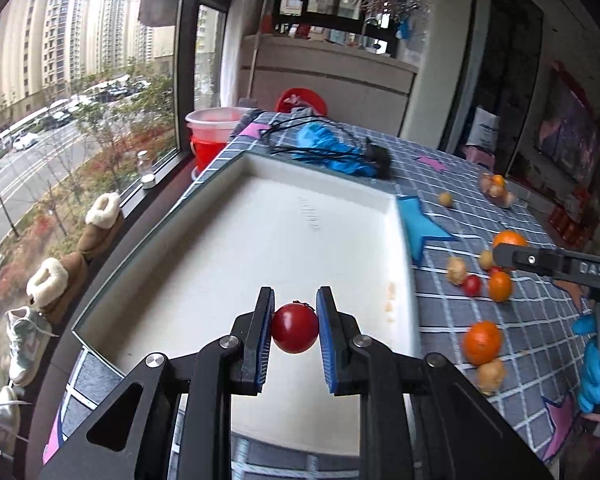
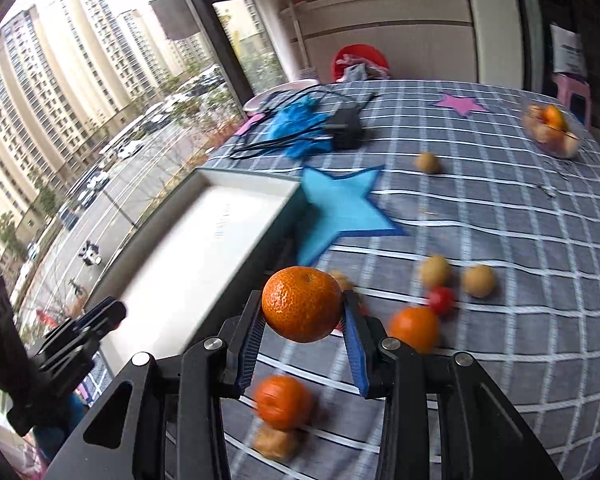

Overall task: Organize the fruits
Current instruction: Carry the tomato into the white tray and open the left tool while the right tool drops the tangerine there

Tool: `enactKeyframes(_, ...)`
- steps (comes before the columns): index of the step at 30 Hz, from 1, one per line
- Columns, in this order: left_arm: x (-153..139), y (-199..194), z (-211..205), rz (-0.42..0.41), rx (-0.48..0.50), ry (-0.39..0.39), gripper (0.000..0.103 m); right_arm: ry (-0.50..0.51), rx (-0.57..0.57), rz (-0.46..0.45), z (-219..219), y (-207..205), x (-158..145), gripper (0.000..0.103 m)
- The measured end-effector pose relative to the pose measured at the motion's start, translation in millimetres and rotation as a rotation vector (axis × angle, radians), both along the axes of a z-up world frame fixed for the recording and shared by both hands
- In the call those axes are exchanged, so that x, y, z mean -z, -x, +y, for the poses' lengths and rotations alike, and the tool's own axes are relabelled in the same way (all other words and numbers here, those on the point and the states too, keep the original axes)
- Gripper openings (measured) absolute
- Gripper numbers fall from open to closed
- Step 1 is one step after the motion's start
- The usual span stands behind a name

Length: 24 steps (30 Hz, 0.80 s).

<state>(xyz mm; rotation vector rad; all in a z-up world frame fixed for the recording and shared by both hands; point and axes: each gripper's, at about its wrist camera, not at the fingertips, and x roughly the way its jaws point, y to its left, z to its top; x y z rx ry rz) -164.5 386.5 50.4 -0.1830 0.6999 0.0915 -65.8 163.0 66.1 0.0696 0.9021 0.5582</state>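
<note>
Nothing lies in the white tray (image 1: 204, 248) yet, so you are near the start of sorting. It sits on the checked tablecloth (image 2: 500, 216) by the window, and its floor looks bare apart from a faint mark.

Most of the fruit is loose on the cloth to the tray's right: several oranges (image 1: 482, 342), a few small tan fruits (image 1: 457, 270) and one more tomato on the cloth (image 1: 472, 285). A small clear bowl (image 2: 552, 132) at the far edge holds some mixed fruit.

Your right gripper (image 2: 304, 308) is pinching an orange (image 2: 302, 304) between its blue pads, held above the cloth just beside the tray's near corner.

Your left gripper (image 1: 295, 326) is clamped on a red tomato (image 1: 295, 328), held over the tray's near end.

Both pieces look ready to go in, by my judgement. About ten loose fruits remain.
</note>
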Motion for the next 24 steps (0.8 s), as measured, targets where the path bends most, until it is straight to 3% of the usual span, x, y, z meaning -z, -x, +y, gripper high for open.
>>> enactKeyframes(13,27,-23,25,0.095,-0.059,-0.050,0.024,0.051,-0.215,0.035,108,7,25,0.039)
enactKeyframes(17,35,-26,29,0.137,-0.061,-0.047,0.024,0.148,-0.254,0.020,128,13,37,0.054)
enactKeyframes(24,36,-19,22,0.142,-0.043,-0.066,0.025,0.388,-0.302,-0.122,143,42,42,0.054)
